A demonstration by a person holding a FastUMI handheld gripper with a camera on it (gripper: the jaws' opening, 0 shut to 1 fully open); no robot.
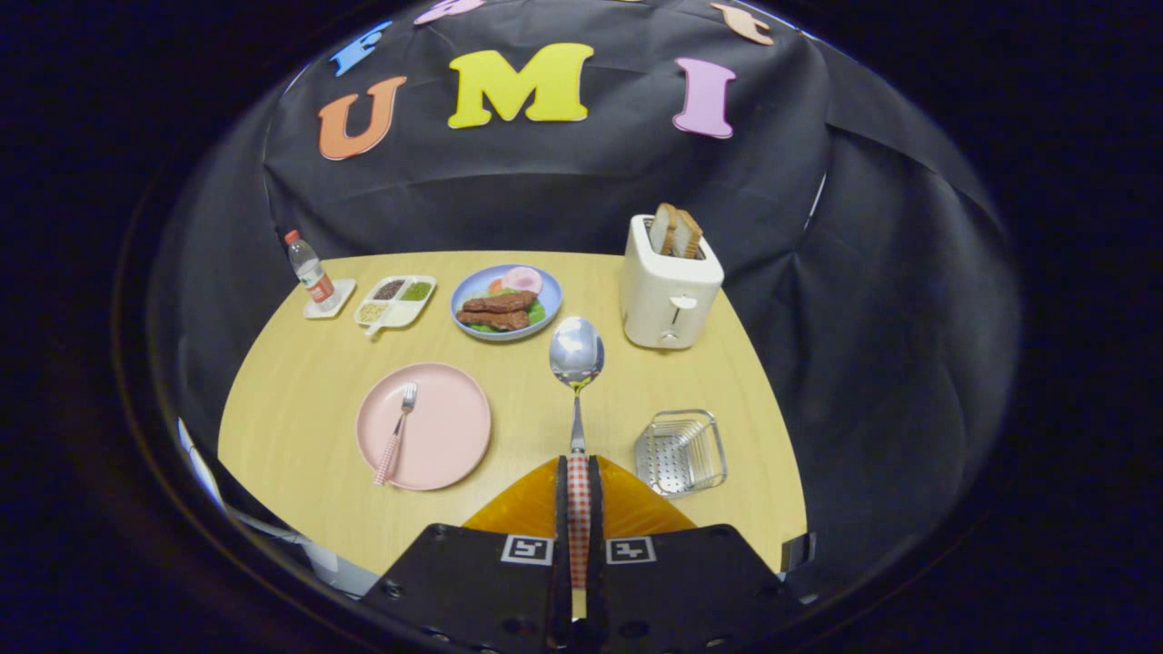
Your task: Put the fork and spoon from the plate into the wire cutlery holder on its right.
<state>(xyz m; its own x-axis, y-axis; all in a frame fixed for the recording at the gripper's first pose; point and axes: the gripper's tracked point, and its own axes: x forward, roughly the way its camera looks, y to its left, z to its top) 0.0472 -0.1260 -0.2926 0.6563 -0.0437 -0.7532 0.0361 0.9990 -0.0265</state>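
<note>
The gripper (578,472) clenches the spoon (576,363) by its checked handle, bowl ahead, above the tabletop (300,400) between pink plate (445,436) and wire cutlery holder (681,451). The fork (397,431) lies on the plate.

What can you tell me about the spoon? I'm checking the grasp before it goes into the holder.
The spoon has a shiny metal bowl, a thin metal neck and a red-and-white checked handle. The gripper is shut on that handle, both fingers pressing it. It points straight ahead, bowl face up, held above the table, between the pink plate and the wire cutlery holder.
</note>
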